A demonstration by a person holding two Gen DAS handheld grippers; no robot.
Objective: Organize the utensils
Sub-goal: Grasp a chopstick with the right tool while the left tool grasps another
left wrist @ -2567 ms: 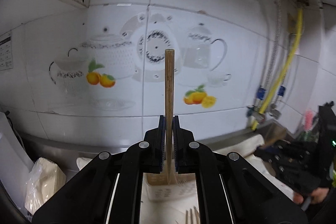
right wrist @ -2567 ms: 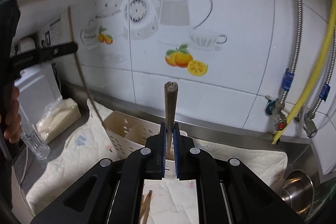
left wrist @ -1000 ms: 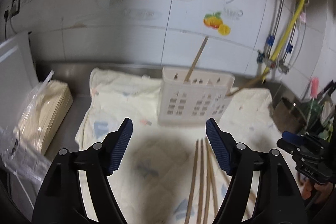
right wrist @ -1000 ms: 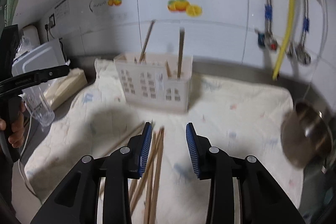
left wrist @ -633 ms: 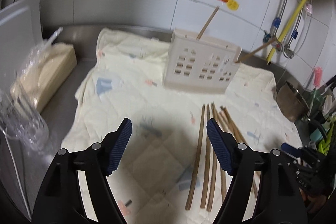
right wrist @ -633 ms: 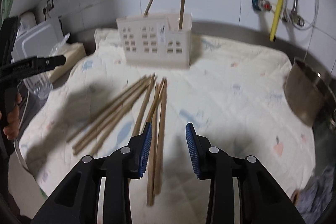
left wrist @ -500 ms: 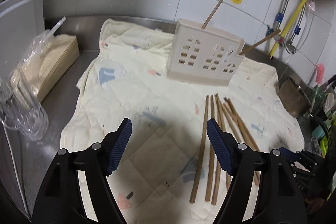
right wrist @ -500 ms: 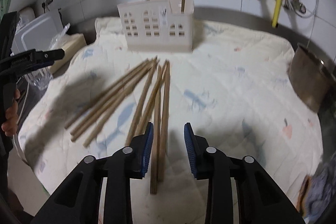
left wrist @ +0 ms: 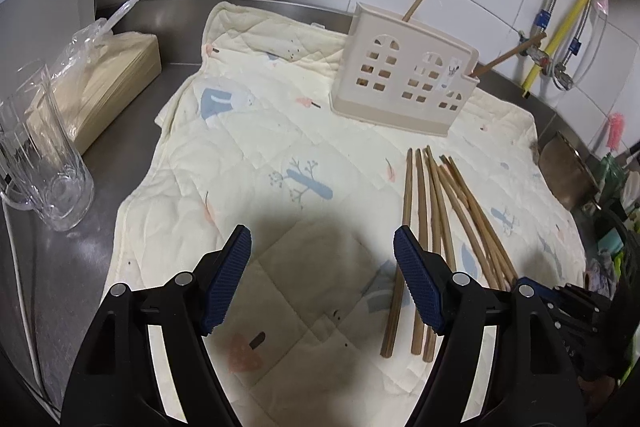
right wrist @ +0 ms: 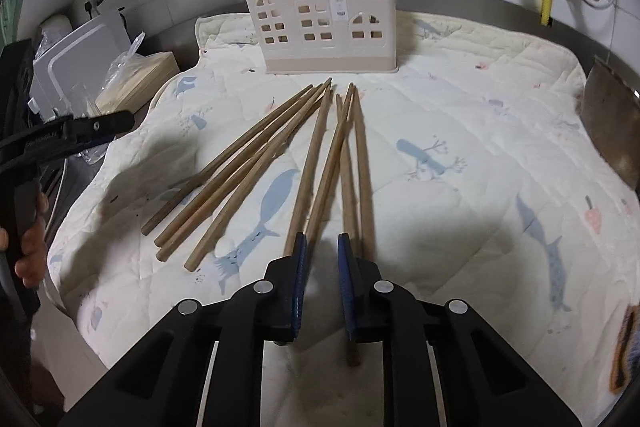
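Several wooden chopsticks (right wrist: 320, 155) lie fanned on a cream quilted cloth (right wrist: 460, 115); they also show in the left wrist view (left wrist: 436, 211). A white utensil holder (right wrist: 324, 27) with window cut-outs stands behind them, with two chopsticks upright in it; it also shows in the left wrist view (left wrist: 400, 75). My right gripper (right wrist: 322, 247) is partly open, low over the near ends of the middle chopsticks, holding nothing. My left gripper (left wrist: 322, 247) is wide open and empty above the cloth, left of the chopsticks.
A glass mug (left wrist: 44, 163) and a bagged stack of paper (left wrist: 100, 75) stand left of the cloth on the steel counter. A metal pot (left wrist: 568, 179) sits at the right. Pipes and a yellow hose (left wrist: 568, 23) run down the tiled wall.
Both grippers let go of their chopsticks into the holder, opened and drew back. The right gripper has since dropped low over the loose chopsticks.
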